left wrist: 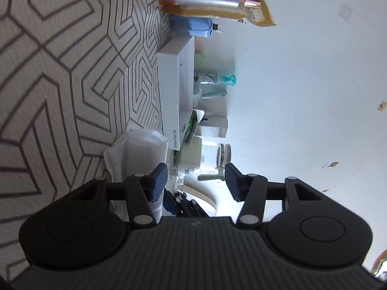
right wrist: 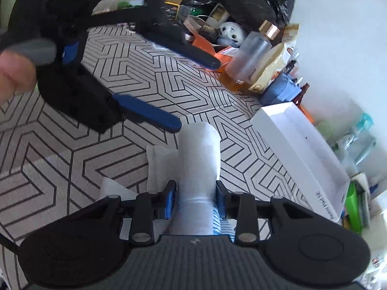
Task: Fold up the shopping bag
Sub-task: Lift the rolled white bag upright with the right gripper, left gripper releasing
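Both right tool (right wrist: 196, 199) fingers pinch the folded shopping bag (right wrist: 198, 149).

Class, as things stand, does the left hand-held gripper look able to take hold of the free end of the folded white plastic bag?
Probably yes: the left hand-held gripper is open just above the folded white plastic bag, nothing between them.

From my left claw's camera, the narrow end of the white box (left wrist: 174, 101) carries grey print that seems to read "Redmi Pad SE". From my right claw's camera the same end (right wrist: 325, 203) shows it sideways, only "Redmi Pad" legible. Labels on the bottles near that box are too blurred.
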